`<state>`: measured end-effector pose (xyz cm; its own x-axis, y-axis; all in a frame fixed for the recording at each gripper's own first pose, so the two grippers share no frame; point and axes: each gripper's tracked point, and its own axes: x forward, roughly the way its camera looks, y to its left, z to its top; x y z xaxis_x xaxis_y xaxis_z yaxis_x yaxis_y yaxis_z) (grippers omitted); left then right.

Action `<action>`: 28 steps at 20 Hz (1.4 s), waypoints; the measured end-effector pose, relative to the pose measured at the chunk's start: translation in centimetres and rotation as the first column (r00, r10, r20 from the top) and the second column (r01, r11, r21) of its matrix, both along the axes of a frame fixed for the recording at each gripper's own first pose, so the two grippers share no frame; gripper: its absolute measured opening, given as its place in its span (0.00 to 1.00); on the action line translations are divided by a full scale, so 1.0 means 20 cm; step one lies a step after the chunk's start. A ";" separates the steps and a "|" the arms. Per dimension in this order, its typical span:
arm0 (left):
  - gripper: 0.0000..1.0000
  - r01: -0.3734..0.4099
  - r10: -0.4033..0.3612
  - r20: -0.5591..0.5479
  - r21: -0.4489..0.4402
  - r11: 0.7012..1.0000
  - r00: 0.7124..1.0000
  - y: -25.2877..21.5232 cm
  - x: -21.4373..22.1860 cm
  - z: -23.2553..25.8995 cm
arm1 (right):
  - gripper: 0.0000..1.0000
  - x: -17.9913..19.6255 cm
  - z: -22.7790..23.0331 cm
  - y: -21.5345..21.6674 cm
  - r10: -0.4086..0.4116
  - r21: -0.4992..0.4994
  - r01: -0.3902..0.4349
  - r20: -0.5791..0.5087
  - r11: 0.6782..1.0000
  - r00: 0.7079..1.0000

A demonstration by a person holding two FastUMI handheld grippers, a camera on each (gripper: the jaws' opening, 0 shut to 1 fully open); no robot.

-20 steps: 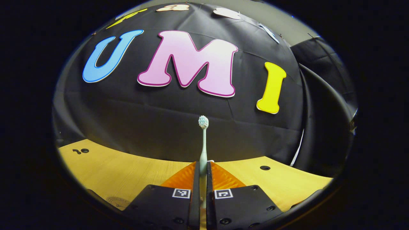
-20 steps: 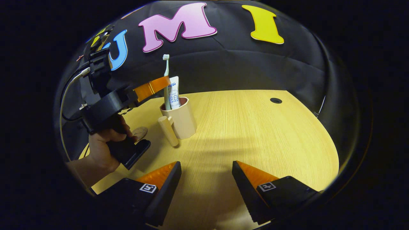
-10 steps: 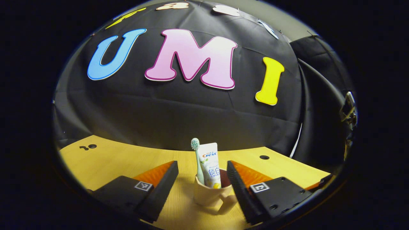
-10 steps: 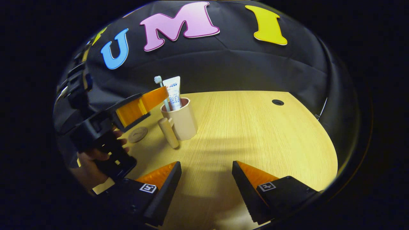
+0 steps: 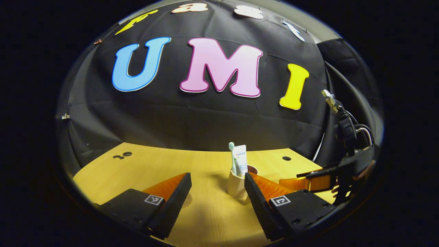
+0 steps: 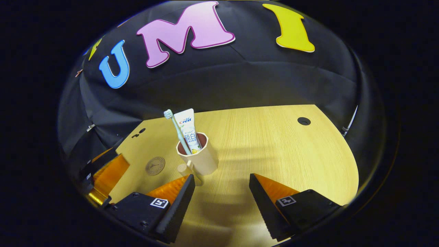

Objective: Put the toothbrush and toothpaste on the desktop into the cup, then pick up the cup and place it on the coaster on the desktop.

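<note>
Cup (image 6: 200, 159) upright on your wooden desktop (image 6: 274, 144), toothbrush (image 6: 176, 128) and toothpaste (image 6: 189, 130) standing inside, handle toward you | coaster (image 6: 155, 166) just left of cup, bare | your right gripper (image 6: 222, 192) fingers spread, cup near its left finger | your left gripper (image 5: 216, 190) fingers apart, holding nothing.

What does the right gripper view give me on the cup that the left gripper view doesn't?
Right gripper view: the cup's handle, turned toward the camera, and the whole coaster, left of the cup and apart from it.
Left gripper view: the right gripper from the side, off to the cup's right, with its cables.
Both: the cup standing on the desk, not yet on the coaster, with toothbrush and toothpaste standing in it; each view's own jaws are open and empty, the left gripper included.
</note>
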<state>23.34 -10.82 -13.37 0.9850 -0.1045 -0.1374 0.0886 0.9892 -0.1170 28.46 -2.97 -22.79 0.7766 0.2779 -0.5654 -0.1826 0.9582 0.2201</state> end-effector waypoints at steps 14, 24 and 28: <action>0.98 -0.080 0.080 -0.050 0.018 0.997 0.995 0.33 -0.23 0.05 | 0.98 0.08 0.09 0.29 0.131 -0.049 -0.147 -0.242 0.988 0.961; 0.98 -0.175 0.177 -0.119 0.029 0.984 0.977 0.64 -0.41 -0.09 | 0.98 0.18 -0.12 0.41 0.098 -0.097 -0.152 -0.419 0.984 0.903; 0.98 -0.219 0.234 -0.148 0.108 0.970 0.961 0.82 -0.47 -0.17 | 0.98 0.20 -0.27 0.44 0.075 -0.107 -0.149 -0.504 0.983 0.860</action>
